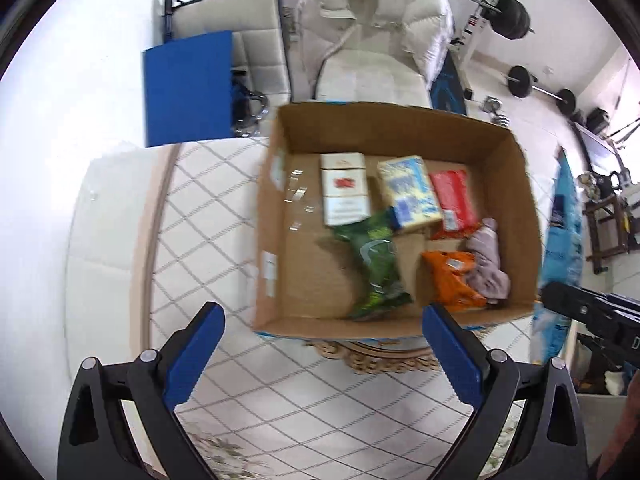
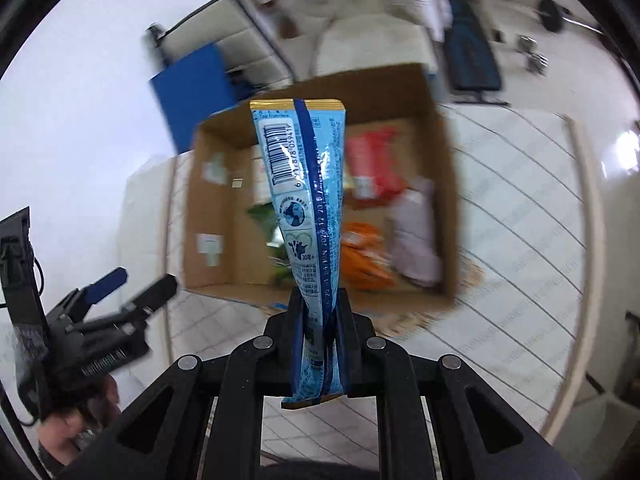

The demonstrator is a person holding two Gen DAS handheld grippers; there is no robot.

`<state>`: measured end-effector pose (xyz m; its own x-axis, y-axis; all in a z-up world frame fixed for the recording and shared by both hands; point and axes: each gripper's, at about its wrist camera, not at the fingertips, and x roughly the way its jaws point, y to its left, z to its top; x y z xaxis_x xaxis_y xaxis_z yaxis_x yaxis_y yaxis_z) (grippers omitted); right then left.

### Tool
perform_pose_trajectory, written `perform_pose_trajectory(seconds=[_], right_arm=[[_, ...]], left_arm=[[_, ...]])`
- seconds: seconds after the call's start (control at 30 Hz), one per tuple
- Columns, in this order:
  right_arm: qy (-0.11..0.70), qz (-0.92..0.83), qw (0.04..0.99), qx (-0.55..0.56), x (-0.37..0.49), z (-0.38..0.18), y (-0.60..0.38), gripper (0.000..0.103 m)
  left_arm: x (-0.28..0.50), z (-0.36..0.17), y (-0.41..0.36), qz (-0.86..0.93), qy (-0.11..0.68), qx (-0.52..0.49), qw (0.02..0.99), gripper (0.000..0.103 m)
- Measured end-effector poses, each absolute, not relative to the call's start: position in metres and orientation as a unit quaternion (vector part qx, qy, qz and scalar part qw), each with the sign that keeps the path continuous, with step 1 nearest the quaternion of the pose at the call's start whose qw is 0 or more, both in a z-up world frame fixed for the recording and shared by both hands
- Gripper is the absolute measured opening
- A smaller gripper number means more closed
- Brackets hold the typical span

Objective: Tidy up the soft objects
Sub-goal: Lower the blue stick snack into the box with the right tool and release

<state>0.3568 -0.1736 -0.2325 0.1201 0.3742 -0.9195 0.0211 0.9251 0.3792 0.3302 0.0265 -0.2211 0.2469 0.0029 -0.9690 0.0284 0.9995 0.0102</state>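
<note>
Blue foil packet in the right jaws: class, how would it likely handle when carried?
The blue foil packet is probably floppy: it pinches narrow at the right gripper. Its glossy film looks slippery. It seems light, standing up unsupported.

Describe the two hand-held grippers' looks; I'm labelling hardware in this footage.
Both are black, with triangular cut-outs and round silver pivot pins. The left hand-held gripper has blue, ridged finger pads. The right hand-held gripper has dark blue pads too.

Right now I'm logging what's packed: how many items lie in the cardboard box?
6, perhaps more hidden: white carton back left, yellow-blue pack centre, red pack back right, green bag front centre, orange bag and lilac cloth front right.
</note>
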Motion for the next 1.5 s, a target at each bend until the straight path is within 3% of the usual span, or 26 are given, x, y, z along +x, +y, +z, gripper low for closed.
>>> perform_pose_trajectory(seconds=[0.6,0.67,0.73,1.0,1.07,1.1,1.13,1.27,1.33,1.5], right_arm=[[0.689,0.182,0.678,0.182,0.426,-0.283,-0.069,0.019],[0.69,0.18,0.675,0.19,0.427,-0.288,-0.07,0.026],[0.691,0.173,0.676,0.191,0.424,-0.29,-0.076,0.043],[0.683,0.111,0.709,0.138,0.405,-0.285,-0.119,0.046],[0.685,0.085,0.713,0.121,0.395,-0.286,-0.135,0.057],[0.686,0.075,0.714,0.119,0.392,-0.287,-0.141,0.07],[0.687,0.065,0.714,0.119,0.387,-0.287,-0.149,0.075],[0.68,0.013,0.728,0.087,0.37,-0.283,-0.176,0.078],[0.677,-0.001,0.732,0.077,0.364,-0.28,-0.186,0.095],[0.663,-0.027,0.746,0.055,0.354,-0.272,-0.204,0.097]], left_arm=[[0.343,-0.253,0.081,0.019,0.636,0.008,0.772,0.101],[0.344,-0.253,0.079,0.016,0.636,0.008,0.771,0.101],[0.345,-0.252,0.076,0.013,0.636,0.009,0.772,0.101],[0.347,-0.246,0.05,-0.013,0.63,0.009,0.776,0.101],[0.347,-0.245,0.042,-0.021,0.629,0.008,0.777,0.101],[0.347,-0.244,0.037,-0.025,0.628,0.008,0.778,0.101],[0.347,-0.244,0.031,-0.028,0.627,0.01,0.779,0.101],[0.347,-0.245,0.014,-0.039,0.626,0.008,0.779,0.101],[0.347,-0.246,0.007,-0.046,0.627,0.001,0.777,0.101],[0.344,-0.243,-0.002,-0.034,0.618,-0.011,0.785,0.101]])
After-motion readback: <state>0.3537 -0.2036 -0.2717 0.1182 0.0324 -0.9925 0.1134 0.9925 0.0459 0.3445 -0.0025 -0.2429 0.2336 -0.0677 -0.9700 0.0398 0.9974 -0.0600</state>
